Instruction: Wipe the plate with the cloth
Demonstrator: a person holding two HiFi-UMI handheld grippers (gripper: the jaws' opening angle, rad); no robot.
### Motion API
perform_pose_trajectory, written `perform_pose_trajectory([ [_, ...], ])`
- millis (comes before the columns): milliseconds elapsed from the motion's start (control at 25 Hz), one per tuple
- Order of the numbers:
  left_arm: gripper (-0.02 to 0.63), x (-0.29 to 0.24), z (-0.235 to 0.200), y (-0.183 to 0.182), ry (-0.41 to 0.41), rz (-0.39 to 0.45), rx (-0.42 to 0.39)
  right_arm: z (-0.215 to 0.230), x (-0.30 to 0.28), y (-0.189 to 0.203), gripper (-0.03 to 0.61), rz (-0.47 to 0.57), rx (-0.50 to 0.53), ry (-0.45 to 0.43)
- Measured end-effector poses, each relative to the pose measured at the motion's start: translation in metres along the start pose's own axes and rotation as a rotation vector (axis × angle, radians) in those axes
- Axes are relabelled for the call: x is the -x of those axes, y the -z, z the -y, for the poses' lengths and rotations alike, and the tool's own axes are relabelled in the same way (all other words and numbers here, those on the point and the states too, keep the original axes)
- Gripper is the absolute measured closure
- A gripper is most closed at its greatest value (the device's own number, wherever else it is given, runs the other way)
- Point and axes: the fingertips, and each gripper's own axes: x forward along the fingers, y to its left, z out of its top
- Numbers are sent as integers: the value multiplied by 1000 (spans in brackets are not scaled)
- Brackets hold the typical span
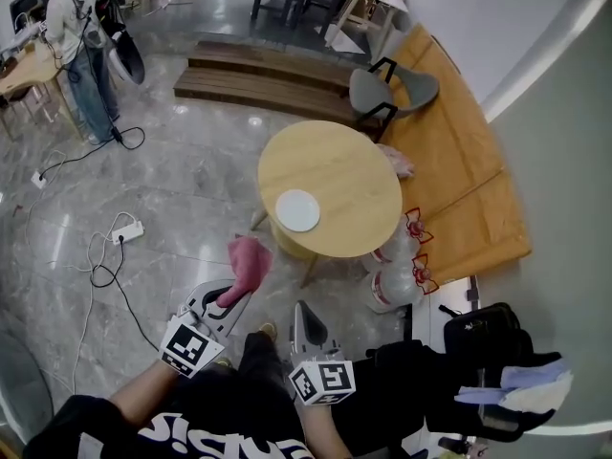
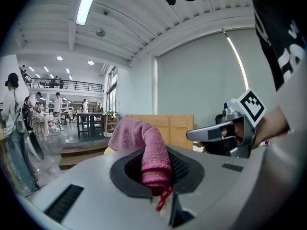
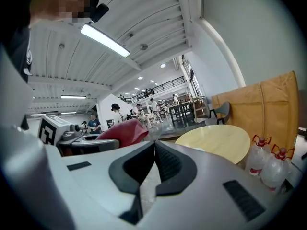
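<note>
At the far left, a person [image 1: 75, 41] stands on the grey polished floor [image 1: 182, 189] beside a small table, and nearer in, a white power strip [image 1: 127, 229] lies among loose cables. Next comes the left gripper [image 1: 228, 302], held low in front of the person's body, its jaws clamped tight on one end of the pink cloth [image 1: 247, 261]. The left gripper view shows the hemmed end of the cloth pinched between the dark pads, with a red thread hanging below, while the rest of it stands up and flops over beyond the tips. The cloth hangs in the air over the floor, just left of the near edge of the round wooden table [image 1: 354, 170], and touches neither the table nor the plate. To its right, the right gripper [image 1: 304, 318] points towards the table; in the right gripper view its two jaws meet at the tips with nothing between them. The white plate [image 1: 298, 210] lies flat on the table, near the edge closest to the person and well apart from both grippers. Beyond the table stands a grey chair [image 1: 392, 89]. Further right, two clear water bottles [image 1: 397, 268] with red handles stand on the floor against the table's side, next to a long wood-coloured bench [image 1: 459, 161], and a black bag [image 1: 488, 347] sits at the lower right.
</note>
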Motion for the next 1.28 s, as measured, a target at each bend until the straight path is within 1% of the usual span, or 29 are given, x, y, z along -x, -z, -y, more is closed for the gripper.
perform_pose_trajectory([
  [160,566,-29,-9,-4,-2,-1,12,20,-20,-4,557,-20,3,-13],
  [440,566,-82,-26,-15,-21,1,23,62,-55,-29,557,-29,20,-42],
  [720,566,-130,-34,-26,-47,-1,33,106,-79,-30,557,-80,6,-82],
  [960,566,-162,-44,-41,-90,1,77,138,-95,-30,557,-102,3,-108],
  [1120,566,-178,-49,-33,-106,-11,48,152,-103,-28,557,-128,12,-126],
  [1280,566,-188,-59,-31,-112,-19,43,158,-117,-26,557,-137,8,-135],
])
